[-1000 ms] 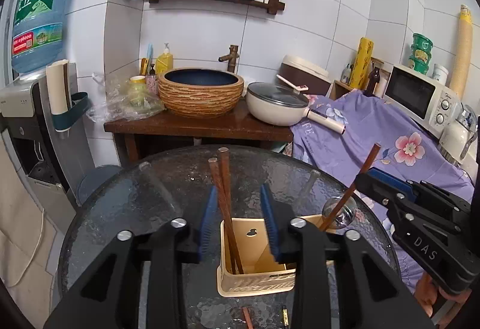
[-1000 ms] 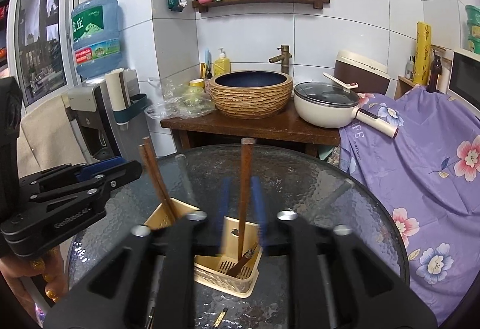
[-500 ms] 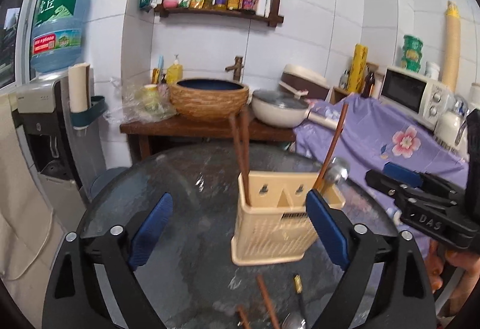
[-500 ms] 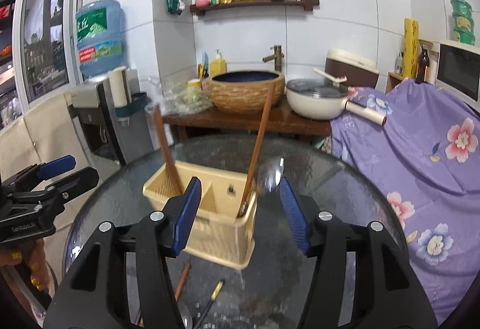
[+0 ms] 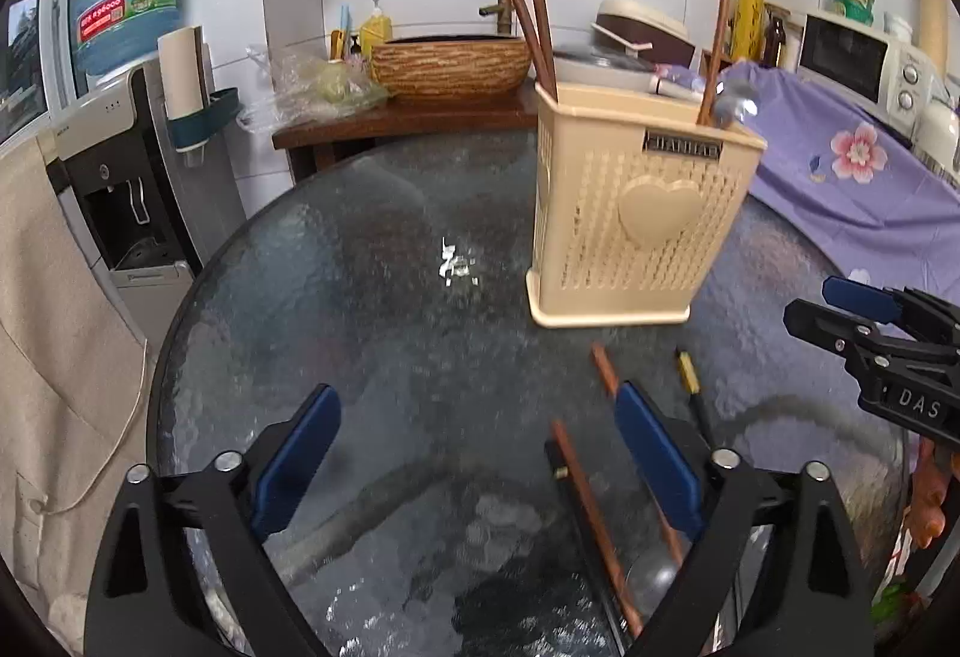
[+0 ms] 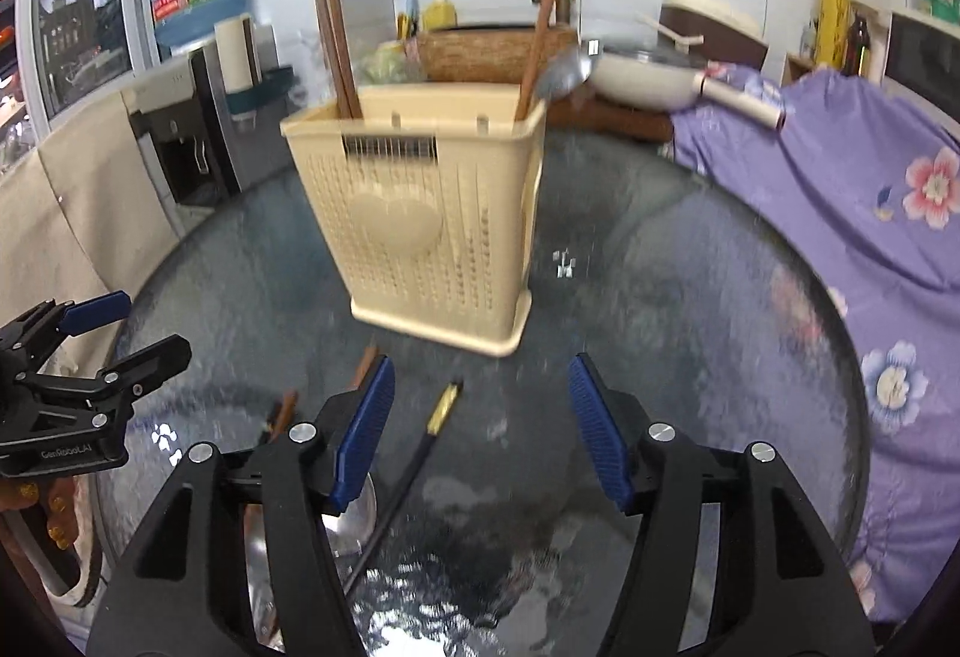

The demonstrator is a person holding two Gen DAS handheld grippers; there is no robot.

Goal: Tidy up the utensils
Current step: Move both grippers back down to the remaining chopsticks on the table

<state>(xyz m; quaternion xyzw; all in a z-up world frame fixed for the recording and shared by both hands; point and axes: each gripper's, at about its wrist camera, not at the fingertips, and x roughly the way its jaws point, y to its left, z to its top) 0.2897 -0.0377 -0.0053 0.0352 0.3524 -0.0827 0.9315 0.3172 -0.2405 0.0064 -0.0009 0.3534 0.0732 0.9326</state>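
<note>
While both grippers hang low over the round glass table [image 5: 336, 297], the stock reads as follows. Holder: one cream perforated plastic utensil basket [image 5: 636, 213], upright on the glass, already carrying two brown chopsticks [image 5: 531, 27] in one end compartment and a third stick with a metal spoon [image 6: 564, 72] at the other. Loose items, lying flat on the glass just in front of the basket: two brown chopsticks [image 5: 594, 519], one black-handled utensil with a gold band [image 6: 441, 411], and a steel spoon bowl [image 6: 351, 513] partly hidden behind the right gripper's finger. Left gripper [image 5: 477, 465]: jaws wide, having just been opening and then easing in slightly, nothing pressed between them, though a loose chopstick lies on the glass in the gap. Right gripper [image 6: 480, 429]: jaws moderately apart, having just been opening, holding nothing; the black-handled utensil lies below its gap. Handling, by judgement: the sticks are light, stiff and thin, likely to skate or roll on smooth glass; take them near mid-length, across the shaft. The spoon is smooth metal, best pinched at the handle. The basket looks light and could tip if knocked.
</note>
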